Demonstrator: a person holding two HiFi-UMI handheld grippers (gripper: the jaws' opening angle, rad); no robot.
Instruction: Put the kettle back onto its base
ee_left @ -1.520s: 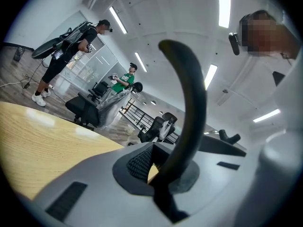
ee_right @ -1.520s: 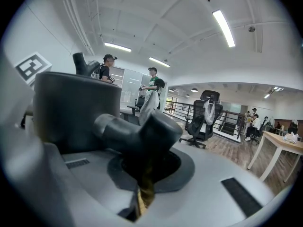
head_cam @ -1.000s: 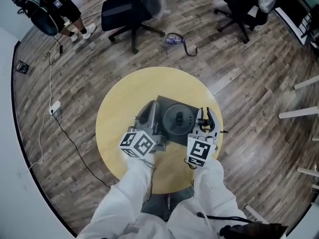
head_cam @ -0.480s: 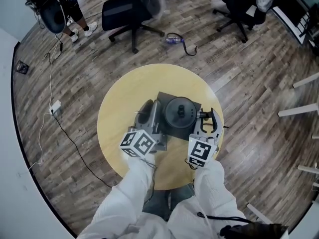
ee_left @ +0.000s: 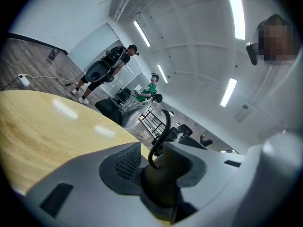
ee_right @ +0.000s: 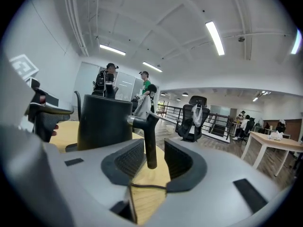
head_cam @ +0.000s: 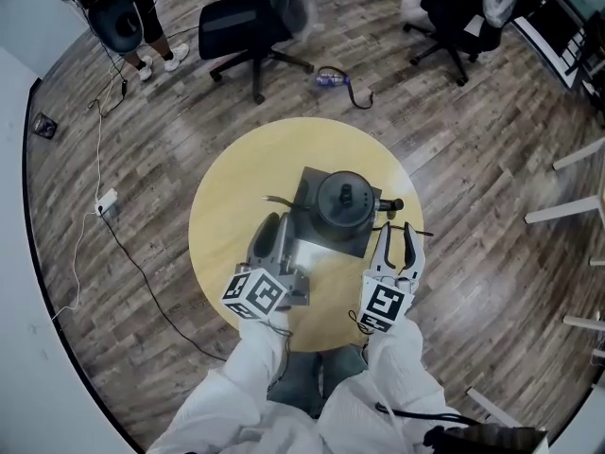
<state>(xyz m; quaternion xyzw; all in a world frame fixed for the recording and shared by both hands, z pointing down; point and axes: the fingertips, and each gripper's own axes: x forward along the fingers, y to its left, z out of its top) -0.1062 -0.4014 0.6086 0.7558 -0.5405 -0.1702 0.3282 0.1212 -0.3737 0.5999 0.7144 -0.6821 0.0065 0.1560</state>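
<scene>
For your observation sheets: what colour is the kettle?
Black; the kettle shows best in the right gripper view.

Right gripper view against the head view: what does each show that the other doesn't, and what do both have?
Only the right gripper view: the kettle handle hangs straight down, in line with the gap between the right gripper's jaws, which have just been opening and grip nothing. Only the head view: the base's full square outline, and the lid knob from above. Both: the kettle standing on the wooden table.
</scene>
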